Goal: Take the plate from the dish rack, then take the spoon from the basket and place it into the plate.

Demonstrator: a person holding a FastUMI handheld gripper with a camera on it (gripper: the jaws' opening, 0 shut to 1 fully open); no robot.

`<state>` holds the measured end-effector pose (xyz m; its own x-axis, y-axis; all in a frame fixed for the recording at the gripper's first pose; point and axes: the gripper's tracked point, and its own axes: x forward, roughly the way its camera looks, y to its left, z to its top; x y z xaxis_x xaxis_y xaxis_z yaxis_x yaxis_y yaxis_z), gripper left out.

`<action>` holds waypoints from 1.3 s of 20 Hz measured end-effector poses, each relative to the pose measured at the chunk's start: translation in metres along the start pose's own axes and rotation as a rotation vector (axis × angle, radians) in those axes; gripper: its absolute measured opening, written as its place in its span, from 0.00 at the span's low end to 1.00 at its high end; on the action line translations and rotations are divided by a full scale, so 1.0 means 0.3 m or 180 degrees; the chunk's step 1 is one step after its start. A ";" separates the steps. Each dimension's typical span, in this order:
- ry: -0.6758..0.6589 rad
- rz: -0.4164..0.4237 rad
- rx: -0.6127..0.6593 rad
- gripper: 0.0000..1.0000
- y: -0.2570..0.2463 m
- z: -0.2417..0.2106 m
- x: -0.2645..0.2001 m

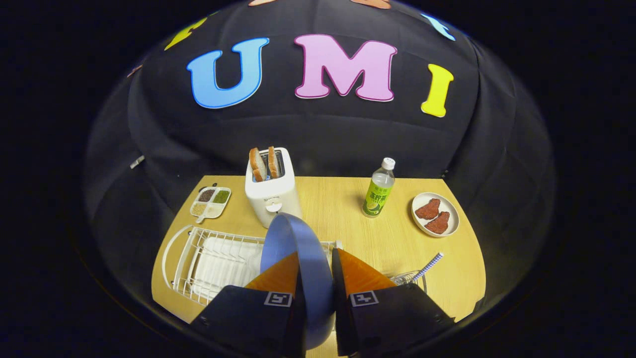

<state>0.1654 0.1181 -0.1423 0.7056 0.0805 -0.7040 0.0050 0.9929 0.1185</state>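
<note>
Gripper (315,271) clamps both fingers on the blue plate (293,238), held edge-on above the dish rack (198,258).

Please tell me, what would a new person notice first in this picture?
First, the blue plate, held upright on its edge between the two fingers of the gripper, above the white dish rack. Beyond it stands a white toaster with two bread slices sticking up.

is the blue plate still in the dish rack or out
Out: the plate stands on edge, pinched in the gripper, lifted above the rack.
</note>
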 end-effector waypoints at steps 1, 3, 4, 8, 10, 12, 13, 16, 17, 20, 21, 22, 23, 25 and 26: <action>0.0001 0.0087 0.0107 0.27 -0.039 -0.019 -0.043; 0.0051 0.0253 0.0325 0.27 -0.121 -0.086 -0.131; 0.0089 0.0318 0.0429 0.27 -0.165 -0.129 -0.176; 0.0202 0.0390 0.0802 0.27 -0.359 -0.338 -0.297; 0.0328 0.0429 0.1057 0.27 -0.440 -0.445 -0.317; 0.0422 0.0522 0.1198 0.27 -0.503 -0.525 -0.319; 0.0439 0.0553 0.1188 0.27 -0.535 -0.557 -0.309; 0.0492 0.0601 0.1008 0.27 -0.611 -0.637 -0.246; 0.0535 0.0639 0.0945 0.27 -0.624 -0.668 -0.215; 0.0757 0.0763 0.0940 0.27 -0.644 -0.753 -0.115; 0.0833 0.0813 0.0955 0.27 -0.643 -0.781 -0.089; 0.0893 0.0860 0.0951 0.27 -0.650 -0.817 -0.088; 0.0956 0.0909 0.0902 0.28 -0.649 -0.850 -0.055; 0.1070 0.1083 0.0808 0.29 -0.639 -0.893 -0.028; 0.1103 0.1131 0.0764 0.29 -0.640 -0.911 -0.019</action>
<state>-0.0332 -0.0493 -0.3524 0.4189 0.4714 -0.7761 -0.0009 0.8549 0.5188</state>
